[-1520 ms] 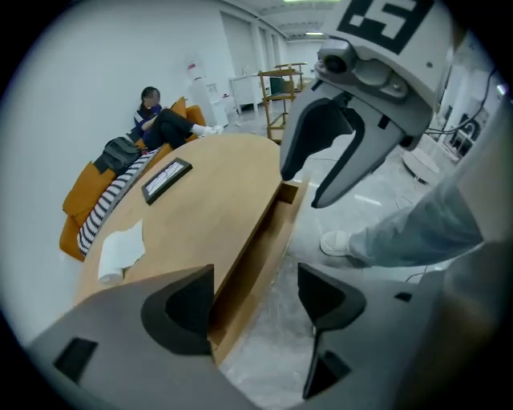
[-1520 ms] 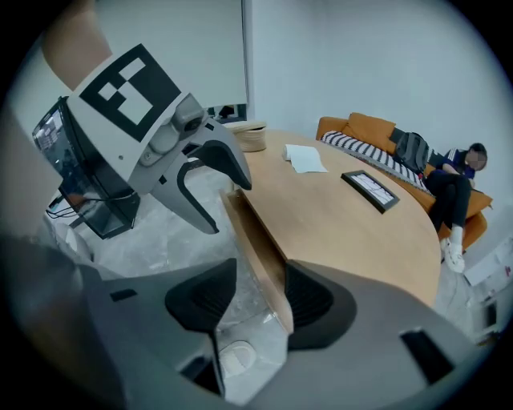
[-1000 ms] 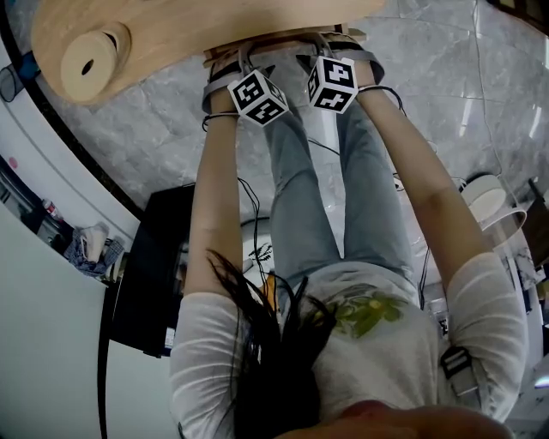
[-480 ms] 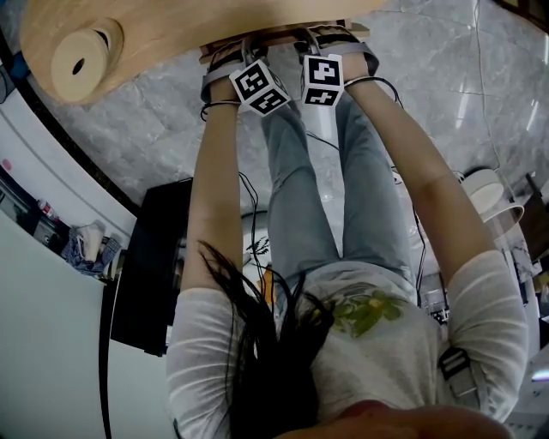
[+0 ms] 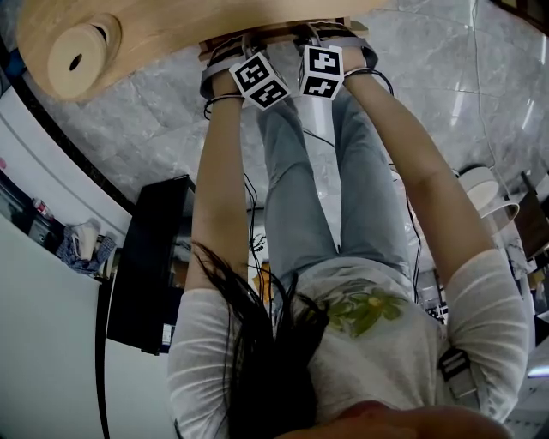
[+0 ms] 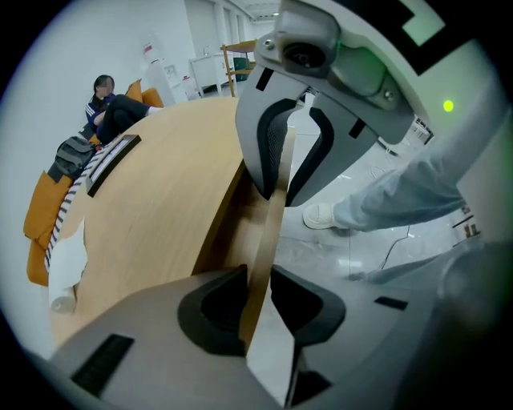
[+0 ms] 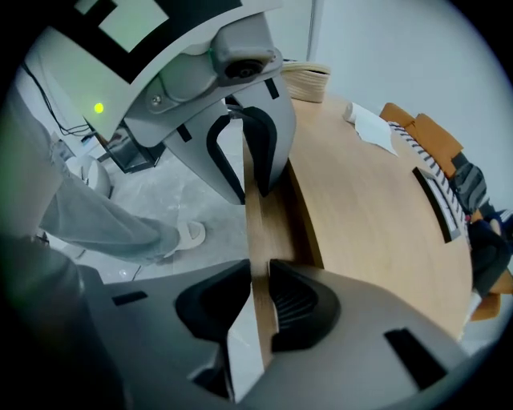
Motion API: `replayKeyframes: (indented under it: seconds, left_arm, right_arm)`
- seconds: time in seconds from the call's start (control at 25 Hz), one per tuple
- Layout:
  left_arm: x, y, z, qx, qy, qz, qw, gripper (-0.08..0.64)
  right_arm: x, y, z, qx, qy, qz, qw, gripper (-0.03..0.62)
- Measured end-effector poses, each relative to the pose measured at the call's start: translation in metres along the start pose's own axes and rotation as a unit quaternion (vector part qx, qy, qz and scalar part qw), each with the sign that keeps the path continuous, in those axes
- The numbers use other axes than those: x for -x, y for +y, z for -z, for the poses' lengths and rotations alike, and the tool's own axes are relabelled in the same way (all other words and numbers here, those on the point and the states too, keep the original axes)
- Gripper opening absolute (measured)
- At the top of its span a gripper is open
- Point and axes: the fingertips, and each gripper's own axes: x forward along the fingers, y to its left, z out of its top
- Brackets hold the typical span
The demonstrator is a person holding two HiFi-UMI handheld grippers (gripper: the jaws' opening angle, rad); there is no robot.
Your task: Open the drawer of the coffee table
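Note:
The light wooden coffee table [image 5: 171,26] runs along the top of the head view, and its thin drawer front [image 5: 274,33] juts from its near edge. Both grippers point steeply down onto that edge, side by side. The left gripper [image 6: 256,303] has the drawer front [image 6: 268,232] standing between its dark pads, jaws closing and touching the wood. A hand's width along the same panel [image 7: 260,224], the right gripper [image 7: 258,303] grips likewise, its jaws closing too. Each gripper shows in the other's view: the right gripper [image 6: 282,156] and the left gripper [image 7: 248,156]. In the head view the left gripper [image 5: 232,53] and right gripper [image 5: 336,39] sit under their marker cubes.
A round pale roll [image 5: 77,60] lies on the table at far left. A white paper roll [image 6: 66,268] and striped cloth [image 6: 104,160] lie on the tabletop. A person sits on an orange sofa [image 6: 112,108]. A black box [image 5: 150,266] and cables lie on the marble floor.
Both marker cubes have shifted slightly up the picture toward the table's edge and drawn closer together. The right cube has rolled a little.

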Motion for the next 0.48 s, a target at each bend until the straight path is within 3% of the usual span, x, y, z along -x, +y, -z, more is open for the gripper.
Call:
replayKeyframes:
  seconds: [0.12,0.48]
  left_arm:
    - [-0.0016,-0.0017,0.0018,-0.004,0.01,0.004,0.9999,0.1]
    - [-0.0012,-0.0048,0.0015,0.008,-0.012,0.028,0.9995,0.097]
  right_arm:
    - [-0.0012,0.0034,0.0001,-0.009,0.0,-0.02,1.0,0.077]
    - [-0.002,0.0049,0.0012,-0.033,-0.006,-0.019,0.999,0.078]
